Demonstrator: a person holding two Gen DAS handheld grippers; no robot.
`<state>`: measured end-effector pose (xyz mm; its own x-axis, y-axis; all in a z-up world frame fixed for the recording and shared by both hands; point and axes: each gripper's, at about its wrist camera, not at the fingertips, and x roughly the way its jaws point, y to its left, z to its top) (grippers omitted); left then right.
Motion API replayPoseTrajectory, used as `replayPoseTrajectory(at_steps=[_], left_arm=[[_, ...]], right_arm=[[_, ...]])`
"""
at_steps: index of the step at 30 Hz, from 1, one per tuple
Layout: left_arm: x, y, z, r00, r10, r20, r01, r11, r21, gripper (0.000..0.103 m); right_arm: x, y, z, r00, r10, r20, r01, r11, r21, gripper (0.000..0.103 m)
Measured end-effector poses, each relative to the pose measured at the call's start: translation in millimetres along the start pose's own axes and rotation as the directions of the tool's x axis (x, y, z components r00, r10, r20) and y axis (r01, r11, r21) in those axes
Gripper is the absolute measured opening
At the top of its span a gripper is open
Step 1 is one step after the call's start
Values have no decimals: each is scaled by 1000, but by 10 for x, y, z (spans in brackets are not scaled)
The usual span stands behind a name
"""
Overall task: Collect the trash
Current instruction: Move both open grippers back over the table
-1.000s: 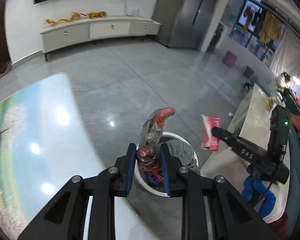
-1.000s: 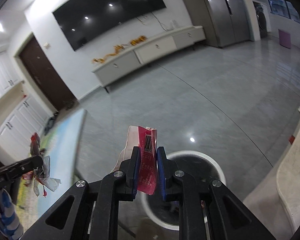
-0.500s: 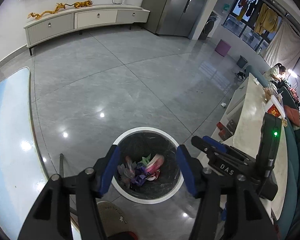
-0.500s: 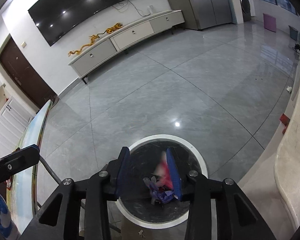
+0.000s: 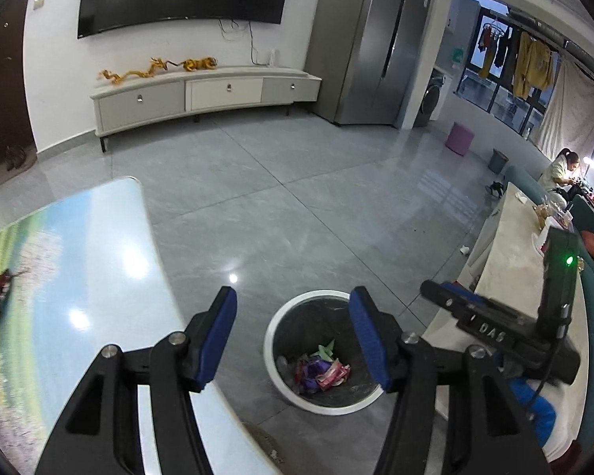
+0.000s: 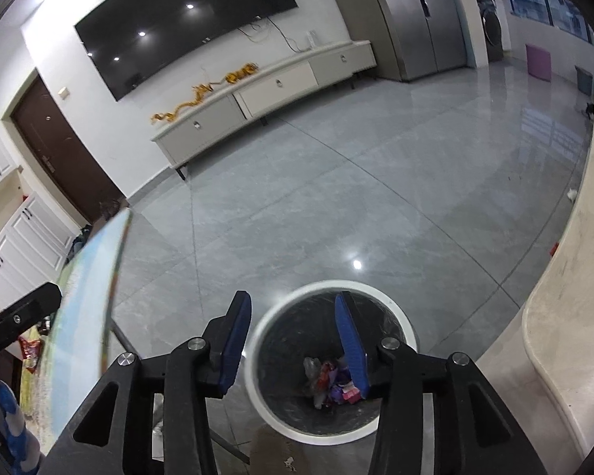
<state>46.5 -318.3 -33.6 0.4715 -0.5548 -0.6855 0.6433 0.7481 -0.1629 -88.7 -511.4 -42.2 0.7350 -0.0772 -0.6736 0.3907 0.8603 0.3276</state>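
To the left of our left claw [image 5: 293, 336] we see the glossy tabletop printed with a sky-and-meadow picture [image 5: 79, 277], its rounded edge running under the left finger. The left claw is spread wide with nothing between its blue-padded fingers [image 5: 217, 336]. Just ahead of it and below, between the pads and a little toward the right one, stands the round white-rimmed waste bin lined with a dark bag [image 5: 275, 330] on the grey tiled floor [image 5: 297, 198]. Inside lies the heap of crumpled purple, pink and green wrappers [image 5: 322, 370]; the heap stretches roughly side to side across the bin's bottom, with a green scrap poking up toward the far rim.

Further right, our right claw [image 6: 293, 340] also gapes, holding nothing. The same bin [image 6: 257, 340] sits directly below and ahead of it, its opening facing straight up, the right pad overlapping the wrappers [image 6: 328, 386] in the picture. Right of this claw curves a cream stone counter edge [image 6: 566, 316].
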Motion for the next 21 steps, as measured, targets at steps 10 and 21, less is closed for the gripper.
replayPoseTrajectory(at_steps=[10,21], left_arm=[[-834,535,-67,988,102,113,-99,995,-29,74],[-1638,1211,-205,947,227,227,-188,966,-180,90]], right_arm=[[-470,645,148,992,84,99,-74,992,-100,53],[-832,1431,236,974,159,163,-122,969,-217,69]])
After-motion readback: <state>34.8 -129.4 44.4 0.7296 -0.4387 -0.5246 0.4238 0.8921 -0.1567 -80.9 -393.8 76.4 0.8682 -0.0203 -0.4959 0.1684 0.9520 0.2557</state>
